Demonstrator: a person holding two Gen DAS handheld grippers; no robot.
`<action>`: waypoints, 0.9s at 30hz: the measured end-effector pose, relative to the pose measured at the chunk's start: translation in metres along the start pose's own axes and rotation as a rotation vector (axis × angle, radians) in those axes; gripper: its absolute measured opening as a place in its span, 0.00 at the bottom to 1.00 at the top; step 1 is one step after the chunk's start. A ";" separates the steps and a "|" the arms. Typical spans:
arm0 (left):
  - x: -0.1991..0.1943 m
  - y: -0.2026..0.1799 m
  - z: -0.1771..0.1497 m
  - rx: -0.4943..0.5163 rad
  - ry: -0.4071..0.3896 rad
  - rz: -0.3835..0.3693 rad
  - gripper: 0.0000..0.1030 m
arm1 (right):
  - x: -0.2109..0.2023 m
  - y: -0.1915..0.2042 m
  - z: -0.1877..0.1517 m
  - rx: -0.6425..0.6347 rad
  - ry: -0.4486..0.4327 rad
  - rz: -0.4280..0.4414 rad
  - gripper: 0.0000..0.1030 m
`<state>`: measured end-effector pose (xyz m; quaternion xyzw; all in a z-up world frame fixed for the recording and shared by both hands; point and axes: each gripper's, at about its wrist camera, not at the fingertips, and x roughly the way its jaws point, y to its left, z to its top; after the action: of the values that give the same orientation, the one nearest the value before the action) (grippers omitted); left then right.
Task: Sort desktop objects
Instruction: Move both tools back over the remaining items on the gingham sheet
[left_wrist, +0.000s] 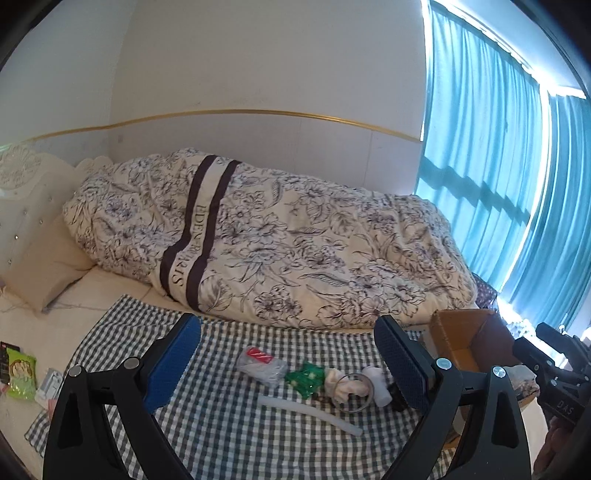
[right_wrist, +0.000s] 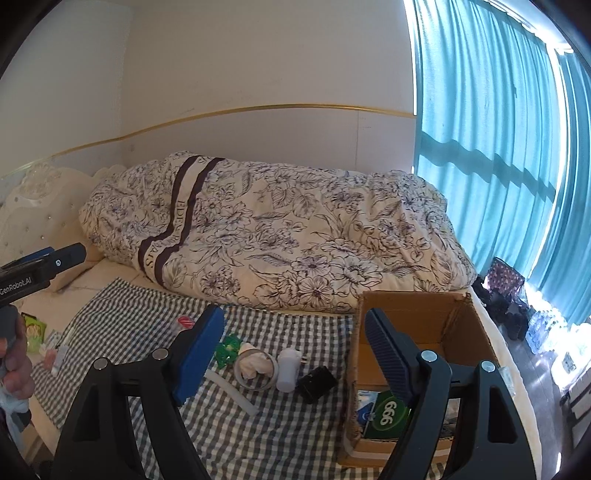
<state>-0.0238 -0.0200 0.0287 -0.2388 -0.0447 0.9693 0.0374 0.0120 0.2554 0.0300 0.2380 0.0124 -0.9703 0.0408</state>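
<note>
Both of your claws stand wide open and hold nothing. The left claw (left_wrist: 288, 365) hovers above the checked cloth (left_wrist: 207, 421); the right claw (right_wrist: 295, 354) hovers over the same cloth with its right finger in front of the cardboard box (right_wrist: 476, 325).

The loose items lie in a short row on the cloth, ahead of and below both claws: a clear packet with a red end (left_wrist: 260, 363), a green packet (left_wrist: 306, 378), a roll of clear tape (right_wrist: 257, 370) with a crumpled tissue (right_wrist: 253, 363) inside it, a white bottle (right_wrist: 288, 369), a black adapter (right_wrist: 317, 382) and a white tube (left_wrist: 310, 413).

The tube's long axis runs slantwise, from far left to near right. The black adapter and the bottle lie nearest the box, so my judgement is that your right claw is better placed for them; the packets lie nearer your left.

The box sits at the right edge of the cloth, touching it, and already holds a green carton marked 666 (right_wrist: 388, 410).

The surface is a bed, soft and yielding; a flowered quilt (left_wrist: 295, 240) lies behind the cloth, and blue curtains (right_wrist: 498, 147) cover the window at right.
</note>
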 end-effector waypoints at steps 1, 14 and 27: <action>0.001 0.004 -0.001 -0.001 0.002 0.003 0.95 | 0.002 0.003 0.000 0.000 0.002 0.004 0.76; 0.038 0.032 -0.016 0.019 0.061 0.024 0.95 | 0.036 0.031 -0.016 -0.028 0.061 0.066 0.76; 0.118 0.043 -0.054 0.034 0.177 0.039 0.96 | 0.110 0.045 -0.074 -0.051 0.245 0.176 0.76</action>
<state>-0.1051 -0.0476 -0.0771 -0.3237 -0.0203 0.9456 0.0265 -0.0471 0.2056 -0.0863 0.3535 0.0211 -0.9261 0.1298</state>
